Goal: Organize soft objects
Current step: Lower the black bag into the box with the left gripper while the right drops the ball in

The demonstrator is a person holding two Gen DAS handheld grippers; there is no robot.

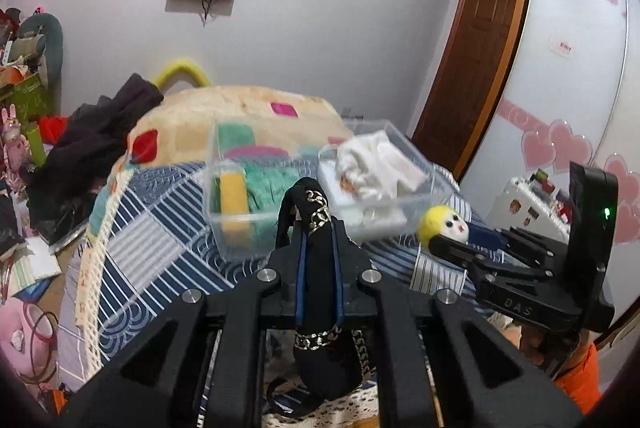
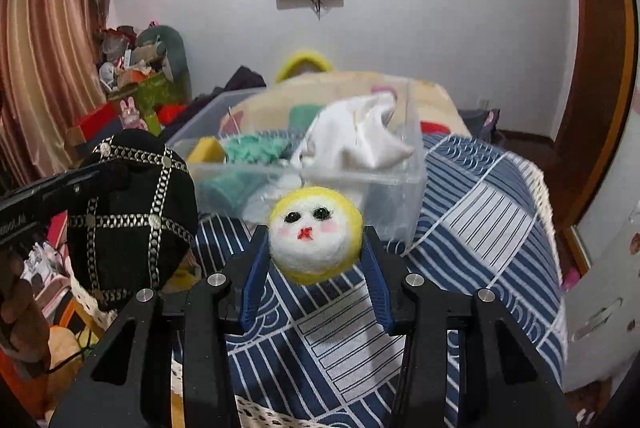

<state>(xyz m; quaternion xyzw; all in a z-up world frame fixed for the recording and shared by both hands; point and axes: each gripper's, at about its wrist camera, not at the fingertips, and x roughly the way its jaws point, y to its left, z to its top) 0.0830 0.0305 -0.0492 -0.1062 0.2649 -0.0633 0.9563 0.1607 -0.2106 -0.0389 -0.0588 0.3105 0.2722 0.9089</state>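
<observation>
My left gripper is shut on a black cloth pouch with silver chain trim, held above the bed; the pouch also shows at the left of the right wrist view. My right gripper is shut on a yellow and white felt ball with a painted face, seen too in the left wrist view. A clear plastic bin on the bed holds a white cloth, green knit fabric and a yellow sponge. Both grippers hover just in front of the bin.
The bed has a blue and white patterned quilt and a beige blanket with dark clothes behind the bin. Clutter fills the floor at left. A wooden door and a white wardrobe stand at right.
</observation>
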